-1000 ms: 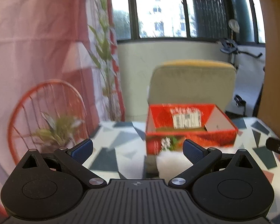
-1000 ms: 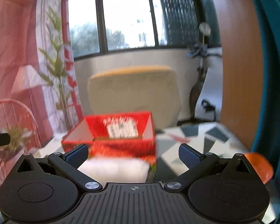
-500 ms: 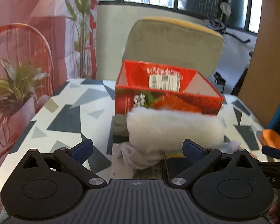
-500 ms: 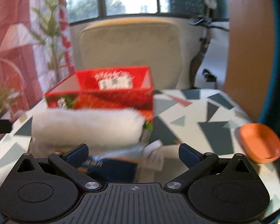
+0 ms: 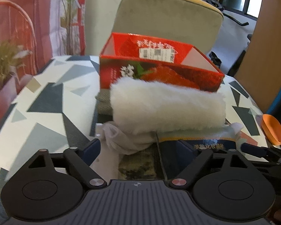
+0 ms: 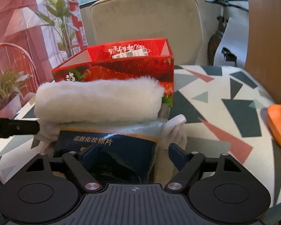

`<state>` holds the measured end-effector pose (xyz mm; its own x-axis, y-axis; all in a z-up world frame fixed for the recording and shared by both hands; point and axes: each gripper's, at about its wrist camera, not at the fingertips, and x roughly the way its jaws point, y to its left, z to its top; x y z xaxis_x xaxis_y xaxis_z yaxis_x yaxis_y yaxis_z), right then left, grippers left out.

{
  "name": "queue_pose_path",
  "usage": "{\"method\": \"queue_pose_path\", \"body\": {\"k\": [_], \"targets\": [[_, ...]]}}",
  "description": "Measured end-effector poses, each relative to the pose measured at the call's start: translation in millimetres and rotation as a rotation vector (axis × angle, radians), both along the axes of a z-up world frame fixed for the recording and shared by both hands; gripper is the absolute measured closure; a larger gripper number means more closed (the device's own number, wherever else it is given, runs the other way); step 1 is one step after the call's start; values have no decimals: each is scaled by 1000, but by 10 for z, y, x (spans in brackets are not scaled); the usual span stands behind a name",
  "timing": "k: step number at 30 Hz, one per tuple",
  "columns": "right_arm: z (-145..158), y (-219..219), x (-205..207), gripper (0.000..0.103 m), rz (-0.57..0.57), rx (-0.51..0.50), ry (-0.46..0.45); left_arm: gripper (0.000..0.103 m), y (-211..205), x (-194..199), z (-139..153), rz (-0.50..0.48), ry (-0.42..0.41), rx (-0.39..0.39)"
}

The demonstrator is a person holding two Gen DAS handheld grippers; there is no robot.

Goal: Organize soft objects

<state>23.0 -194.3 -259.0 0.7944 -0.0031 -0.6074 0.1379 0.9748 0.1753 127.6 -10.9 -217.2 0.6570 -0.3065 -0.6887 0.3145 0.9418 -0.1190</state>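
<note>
A white fluffy roll lies on top of a pile of soft items in front of an open red box; it also shows in the right wrist view before the red box. Under it lie white cloth, a blue packet of cotton pads and a dark patterned item. My left gripper is open, low over the pile's near left. My right gripper is open, its fingers on either side of the blue packet.
An orange bowl sits at the table's right edge. A beige chair stands behind the table. A potted plant and a red wire chair stand on the left. The left gripper's finger shows in the right wrist view.
Both grippers have tilted down and come closer to the pile. The roll and box now fill more of both views. Both stayed open.
</note>
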Motion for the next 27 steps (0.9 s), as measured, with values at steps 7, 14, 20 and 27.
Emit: {"method": "queue_pose_path", "body": {"k": [7, 14, 20, 27], "targets": [[-60, -17, 51, 33, 46, 29, -16, 37, -66, 48, -111, -84, 59, -109], [-108, -47, 96, 33, 64, 49, -19, 37, -148, 117, -275, -119, 121, -175], [-161, -97, 123, 33, 61, 95, -9, 38, -182, 209, -403, -134, 169, -228], [-187, -120, 136, 34, 52, 136, 1, 49, -220, 218, -442, -168, 180, -277]]}}
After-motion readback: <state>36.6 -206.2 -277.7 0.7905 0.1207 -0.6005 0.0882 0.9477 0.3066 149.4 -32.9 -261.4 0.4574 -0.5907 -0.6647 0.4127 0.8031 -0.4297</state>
